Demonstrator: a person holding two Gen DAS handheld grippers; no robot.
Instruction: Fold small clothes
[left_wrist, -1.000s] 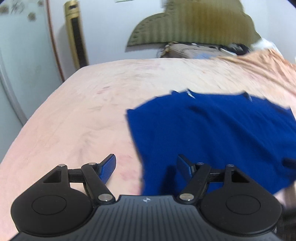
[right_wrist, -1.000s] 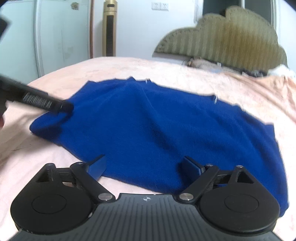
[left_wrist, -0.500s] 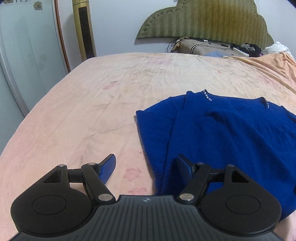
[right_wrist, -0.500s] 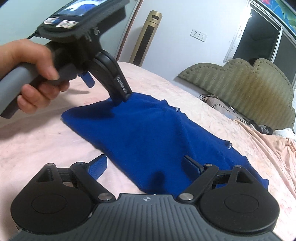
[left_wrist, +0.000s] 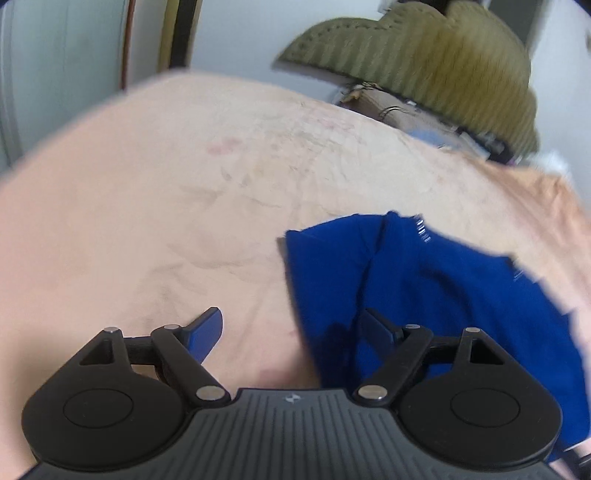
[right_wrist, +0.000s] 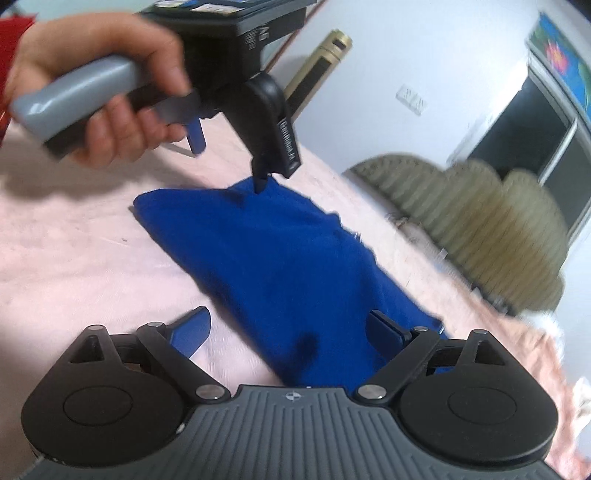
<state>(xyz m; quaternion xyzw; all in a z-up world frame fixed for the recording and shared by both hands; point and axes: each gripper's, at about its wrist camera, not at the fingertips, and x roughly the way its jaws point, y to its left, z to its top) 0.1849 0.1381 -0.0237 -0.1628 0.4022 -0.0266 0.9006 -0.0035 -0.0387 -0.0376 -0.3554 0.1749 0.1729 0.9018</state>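
While both views are blurring a little, the blue garment (left_wrist: 436, 295) is lying flat on the pink bedsheet (left_wrist: 184, 192), toward the side of the sheet away from the tall gold tower (right_wrist: 321, 62) and short of the olive headboard (left_wrist: 424, 55). One fold line is running across the garment, with small pale beads showing at its far edge.

The left gripper (left_wrist: 291, 328) is hovering over the garment's near corner with its fingers spread wide: one blue pad (left_wrist: 205, 334) is sitting above bare sheet, the other above the garment, and nothing is caught between them. Seen from the right wrist, that same gripper (right_wrist: 231, 155) is pointing down at the garment's far corner, its lower fingertip touching or almost touching the cloth; a hand (right_wrist: 103, 85) is gripping its grey handle.

The right gripper (right_wrist: 291, 328) is likewise standing wide apart and empty, straddling the garment's near edge.
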